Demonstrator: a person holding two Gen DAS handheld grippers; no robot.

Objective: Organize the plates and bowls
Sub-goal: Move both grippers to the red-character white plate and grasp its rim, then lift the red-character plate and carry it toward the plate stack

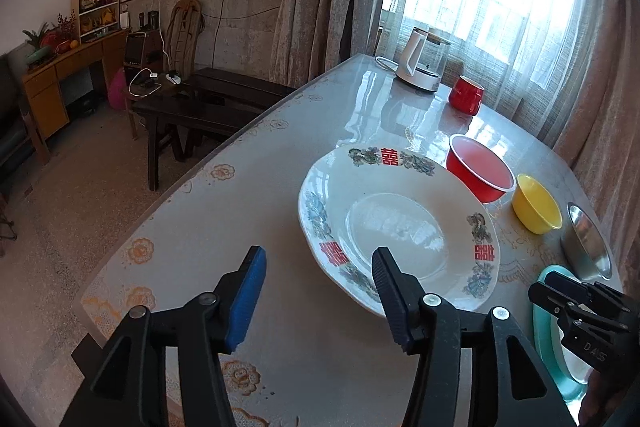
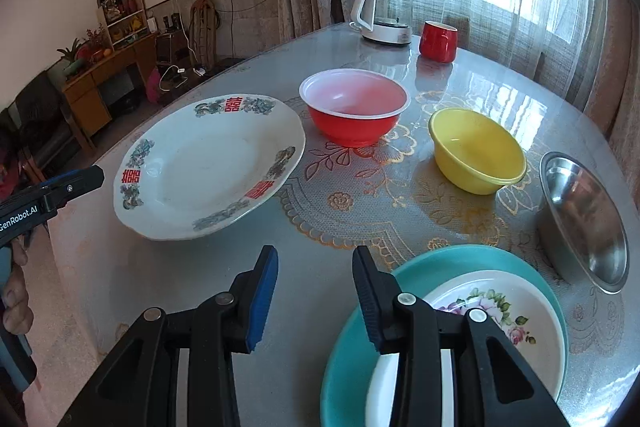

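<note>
While the glass-topped table [image 2: 224,307] fills both views, the big white plate [image 1: 396,223] lies flat at centre frame, just ahead and right of my left gripper [image 1: 320,291], whose wide jaws hold nothing; being round, it has no long axis. My right gripper [image 2: 316,295], also wide and empty, hangs over the teal plate [image 2: 352,347] at lower right, so the left is nearer

Glossy glazed white plate [image 2: 208,163]; shiny metal bowl [image 2: 586,223]; smooth plastic-looking yellow bowl [image 2: 478,151]; glossy tabletop [image 2: 340,55].
</note>
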